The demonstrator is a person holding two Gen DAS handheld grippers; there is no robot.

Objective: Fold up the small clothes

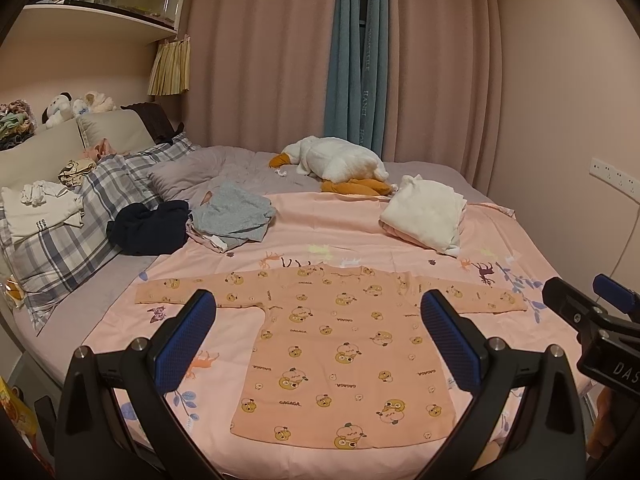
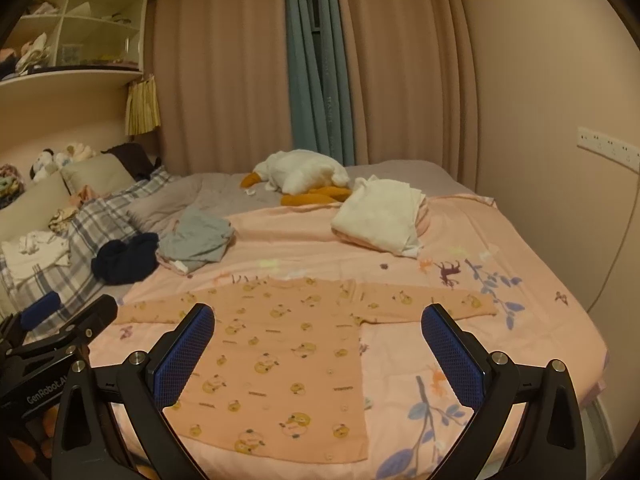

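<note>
A small peach long-sleeved top [image 1: 340, 344] with a cartoon print lies flat on the pink sheet [image 1: 320, 220], both sleeves spread out; it also shows in the right wrist view [image 2: 288, 356]. My left gripper [image 1: 320, 332] is open and empty, held above the top's middle. My right gripper [image 2: 318, 340] is open and empty, above the top's right side. The right gripper's body shows at the right edge of the left wrist view [image 1: 592, 320], and the left gripper's body shows at the left edge of the right wrist view [image 2: 52, 336].
Loose grey [image 1: 234, 210] and dark navy [image 1: 148, 226] clothes lie at the back left. A folded white pile [image 1: 426, 214] sits at the back right, behind it a plush goose [image 1: 340, 162]. Plaid pillows [image 1: 60, 236] lie left. A wall [image 1: 580, 120] runs along the right.
</note>
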